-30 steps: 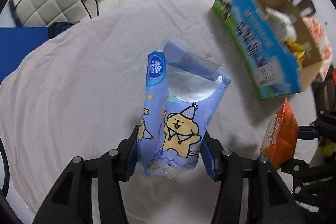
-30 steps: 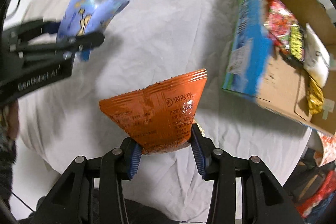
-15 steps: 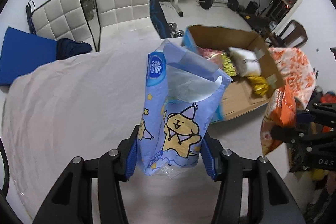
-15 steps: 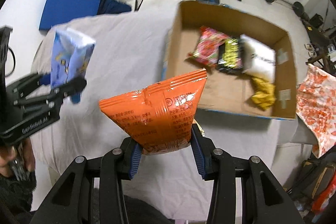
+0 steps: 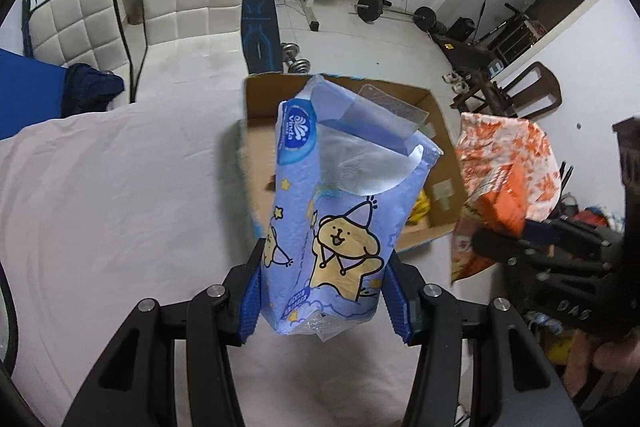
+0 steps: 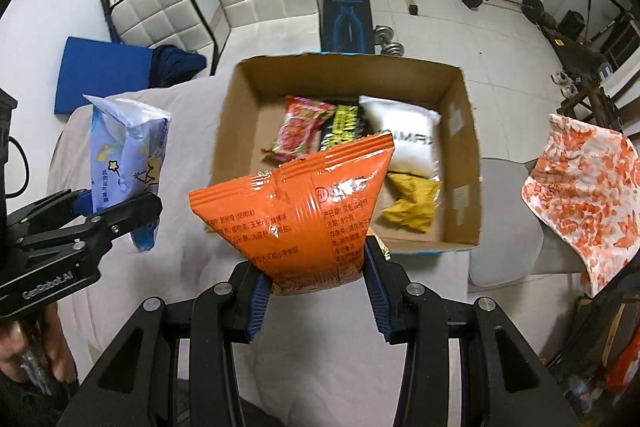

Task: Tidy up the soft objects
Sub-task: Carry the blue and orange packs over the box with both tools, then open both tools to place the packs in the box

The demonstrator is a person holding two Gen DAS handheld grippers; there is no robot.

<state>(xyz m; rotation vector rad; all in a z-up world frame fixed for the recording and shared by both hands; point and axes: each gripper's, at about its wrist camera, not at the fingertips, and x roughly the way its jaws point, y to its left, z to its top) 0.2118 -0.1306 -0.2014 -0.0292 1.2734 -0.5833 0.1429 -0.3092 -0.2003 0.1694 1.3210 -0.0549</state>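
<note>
Blue "Vinda" tissue pack (image 5: 332, 223) sits clamped in the left gripper (image 5: 322, 291); the right gripper (image 6: 318, 287) pinches an orange Chinese-lettered snack bag (image 6: 304, 211).

The tissue pack (image 5: 340, 219) is pale blue with yellow cartoon figures, stars and a darker blue logo. The snack bag (image 6: 304, 211) is glossy orange with dark print. The cardboard box (image 6: 466, 163) is brown inside with a blue edge, holding red, yellow-black, white and mustard packets. At right, a cloth (image 6: 580, 183) is white, mottled orange.
</note>
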